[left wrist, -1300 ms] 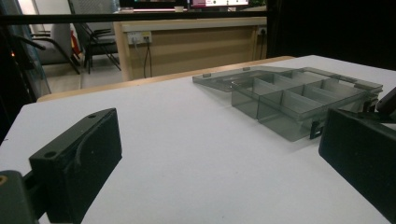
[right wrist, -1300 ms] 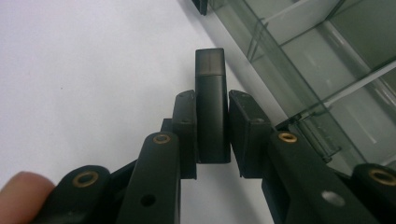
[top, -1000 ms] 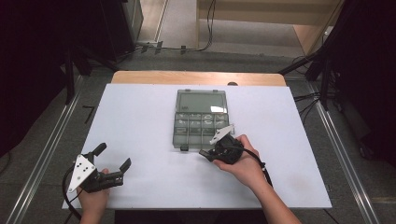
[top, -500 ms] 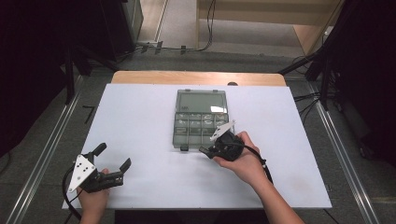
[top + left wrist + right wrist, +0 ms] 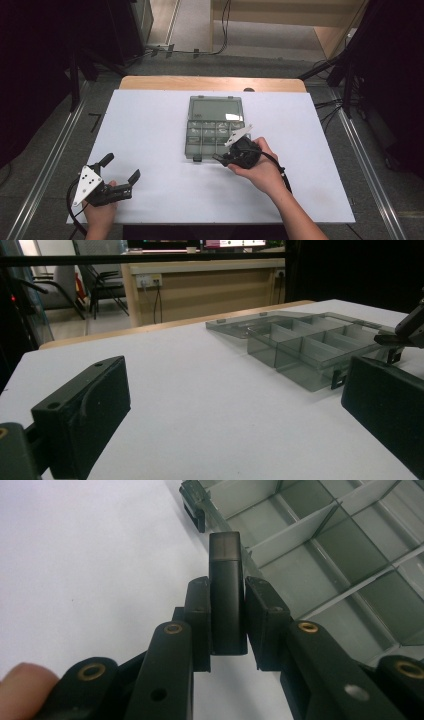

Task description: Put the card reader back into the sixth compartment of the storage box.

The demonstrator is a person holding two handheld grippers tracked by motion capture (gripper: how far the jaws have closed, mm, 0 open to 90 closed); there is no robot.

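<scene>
- The right gripper (image 5: 227, 625) is clamping its jaws on a small dark rectangular block (image 5: 227, 587), holding it over the near edge of the open grey translucent compartment box (image 5: 215, 127).
- The left gripper (image 5: 120, 172) is resting on the white surface (image 5: 150, 130), jaws gaping wide and empty, well apart from the box.

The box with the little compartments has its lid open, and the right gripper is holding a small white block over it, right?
Not quite. In the right gripper view, the block clamped in the right gripper is dark, almost black, not white. The rest holds: the compartment box lies with its lid open, and the block is over its edge.
</scene>
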